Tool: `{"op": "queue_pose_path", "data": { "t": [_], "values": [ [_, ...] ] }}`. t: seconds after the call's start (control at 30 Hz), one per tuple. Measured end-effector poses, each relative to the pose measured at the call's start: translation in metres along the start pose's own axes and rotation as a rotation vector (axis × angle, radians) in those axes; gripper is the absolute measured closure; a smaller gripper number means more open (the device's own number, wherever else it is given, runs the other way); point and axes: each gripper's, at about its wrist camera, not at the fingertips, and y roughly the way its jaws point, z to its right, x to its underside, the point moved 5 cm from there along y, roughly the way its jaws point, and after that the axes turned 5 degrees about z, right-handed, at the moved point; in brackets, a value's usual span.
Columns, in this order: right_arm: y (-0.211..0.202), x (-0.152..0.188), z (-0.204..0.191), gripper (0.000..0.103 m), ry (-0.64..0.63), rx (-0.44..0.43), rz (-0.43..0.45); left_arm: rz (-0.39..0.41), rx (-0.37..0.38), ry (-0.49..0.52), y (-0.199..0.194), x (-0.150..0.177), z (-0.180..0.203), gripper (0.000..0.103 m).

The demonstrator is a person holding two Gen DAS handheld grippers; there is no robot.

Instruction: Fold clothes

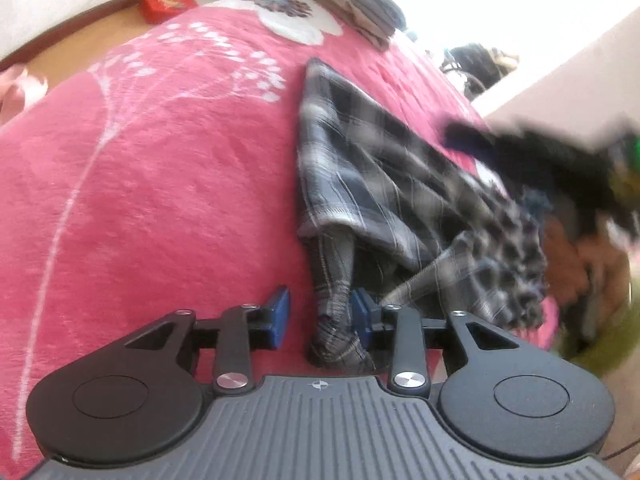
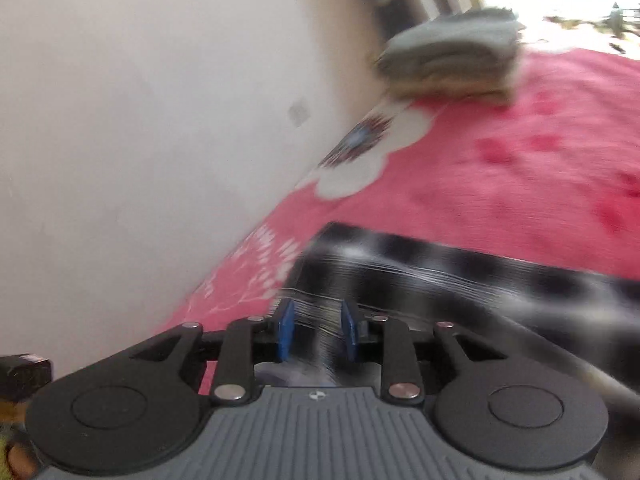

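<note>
A dark grey plaid garment (image 1: 360,168) lies rumpled on a pink floral blanket (image 1: 160,184). My left gripper (image 1: 320,316) is open, its blue pads (image 1: 280,314) either side of a bunched strip of the garment that touches the right pad. In the right wrist view, blurred by motion, the same plaid cloth (image 2: 460,272) lies across the blanket (image 2: 520,168). My right gripper (image 2: 316,332) is open with plaid fabric between its pads (image 2: 286,332). The right gripper shows as a dark blur in the left wrist view (image 1: 560,160).
A stack of folded grey and beige clothes (image 1: 352,4) (image 2: 452,56) sits at the far end of the blanket. A white wall (image 2: 140,120) runs along the bed's left. A red box (image 1: 164,6) lies on the wooden floor. A pile of mixed clothes (image 1: 580,272) is at right.
</note>
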Motion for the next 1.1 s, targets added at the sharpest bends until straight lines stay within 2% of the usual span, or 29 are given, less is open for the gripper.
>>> {"op": "queue_pose_path", "data": {
  "t": [0.1, 0.17, 0.2, 0.3, 0.33, 0.4, 0.53, 0.6, 0.67, 0.7, 0.73, 0.8, 0.9, 0.97, 1.1],
  "values": [
    [-0.036, 0.03, 0.015, 0.073, 0.017, 0.051, 0.016, 0.016, -0.005, -0.079, -0.007, -0.009, -0.012, 0.068],
    [-0.044, 0.054, 0.018, 0.073, 0.039, 0.043, 0.003, 0.027, -0.007, -0.106, -0.009, -0.015, -0.014, 0.066],
    [-0.045, 0.066, 0.019, 0.073, 0.045, 0.051, -0.004, 0.031, -0.008, -0.118, -0.009, -0.018, -0.015, 0.065],
    [-0.029, 0.094, 0.037, 0.076, 0.026, 0.155, -0.03, 0.035, -0.006, -0.15, -0.007, -0.024, -0.014, 0.062],
    [-0.028, 0.099, 0.042, 0.076, 0.046, 0.16, -0.013, 0.031, -0.007, -0.16, -0.006, -0.024, -0.013, 0.061],
    [-0.034, 0.095, 0.044, 0.075, 0.092, 0.142, 0.022, 0.025, -0.004, -0.156, -0.005, -0.024, -0.007, 0.06],
    [-0.055, 0.08, 0.034, 0.073, 0.078, 0.087, 0.137, 0.021, -0.007, -0.092, -0.004, -0.021, 0.007, 0.048],
    [-0.05, 0.079, 0.036, 0.073, 0.048, 0.121, 0.14, 0.014, -0.021, -0.046, -0.002, -0.018, 0.014, 0.048],
    [-0.035, 0.085, 0.047, 0.074, 0.004, 0.236, 0.129, 0.001, -0.05, -0.008, 0.004, -0.014, 0.018, 0.048],
    [-0.028, 0.09, 0.053, 0.078, -0.015, 0.281, 0.125, -0.004, -0.065, 0.003, 0.006, -0.012, 0.019, 0.048],
    [-0.028, 0.092, 0.054, 0.078, -0.017, 0.29, 0.131, -0.007, -0.074, 0.007, 0.008, -0.011, 0.02, 0.048],
    [-0.037, 0.091, 0.049, 0.075, -0.021, 0.274, 0.162, -0.01, -0.081, 0.009, 0.008, -0.009, 0.021, 0.048],
    [-0.061, 0.091, 0.022, 0.075, -0.11, 0.199, 0.231, -0.007, -0.079, 0.014, 0.005, -0.008, 0.019, 0.048],
    [-0.055, 0.097, 0.015, 0.074, -0.179, 0.197, 0.205, -0.009, -0.08, -0.008, 0.006, -0.007, 0.014, 0.048],
    [-0.031, 0.113, 0.029, 0.074, -0.222, 0.321, 0.128, 0.0, -0.057, -0.076, 0.006, -0.01, 0.007, 0.048]
  ]
}}
